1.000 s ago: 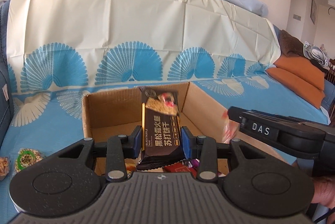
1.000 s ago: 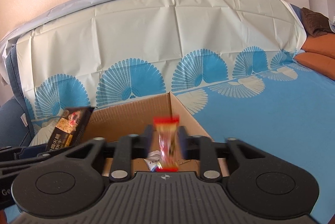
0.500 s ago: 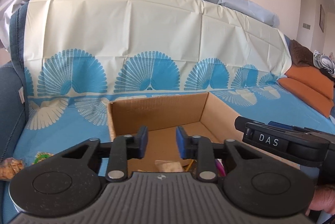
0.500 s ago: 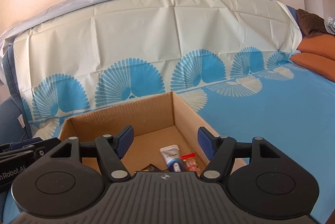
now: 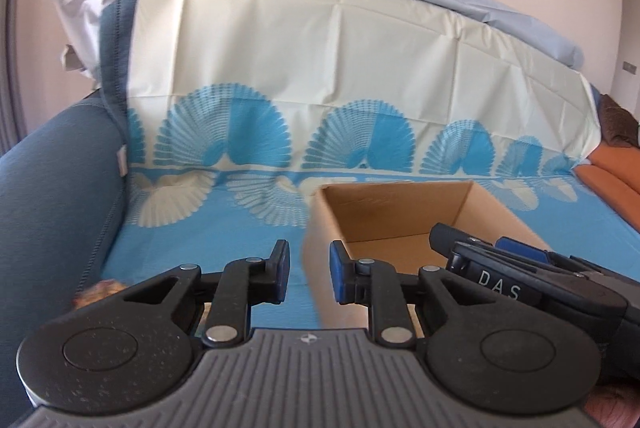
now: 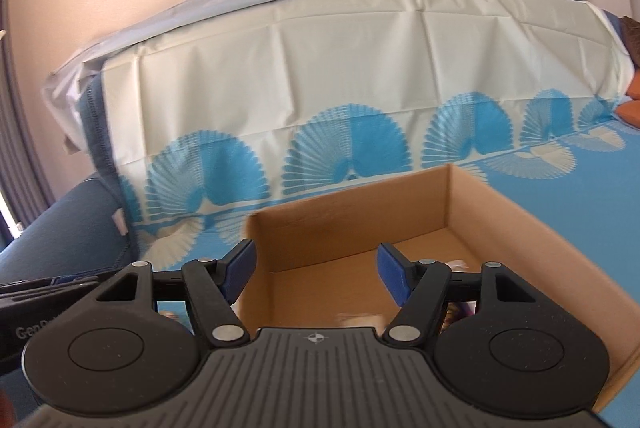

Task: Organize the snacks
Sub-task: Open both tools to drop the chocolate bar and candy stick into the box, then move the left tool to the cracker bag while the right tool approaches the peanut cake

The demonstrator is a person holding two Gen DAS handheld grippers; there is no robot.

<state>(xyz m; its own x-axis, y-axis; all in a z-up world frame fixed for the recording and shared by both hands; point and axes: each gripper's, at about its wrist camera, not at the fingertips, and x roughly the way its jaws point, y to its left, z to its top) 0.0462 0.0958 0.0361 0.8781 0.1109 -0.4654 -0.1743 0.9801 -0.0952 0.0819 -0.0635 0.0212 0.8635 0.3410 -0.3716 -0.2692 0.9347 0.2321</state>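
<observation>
An open cardboard box (image 5: 400,208) stands on the blue patterned sofa cover. My left gripper (image 5: 308,274) hangs in front of the box's left corner; its jaws are closing with nothing between them and a gap still shows. My right gripper (image 6: 316,272) is open and empty over the box (image 6: 352,228). Bits of snack wrappers (image 6: 460,310) show on the box floor, mostly hidden behind the fingers. In the left wrist view the right gripper (image 5: 480,242) reaches over the box from the right. A brownish snack (image 5: 100,292) lies on the cover at the far left.
The sofa's dark blue armrest (image 5: 52,208) rises on the left. Behind the box the backrest is draped in a cream sheet with blue fan shapes (image 5: 320,68). Orange cushions (image 5: 616,180) lie far right. The left gripper's housing (image 6: 36,312) shows at the right wrist view's left edge.
The dark cracker pack left the left gripper and the red snack left the right one. Both grippers swung left, so the box now sits further right in both views.
</observation>
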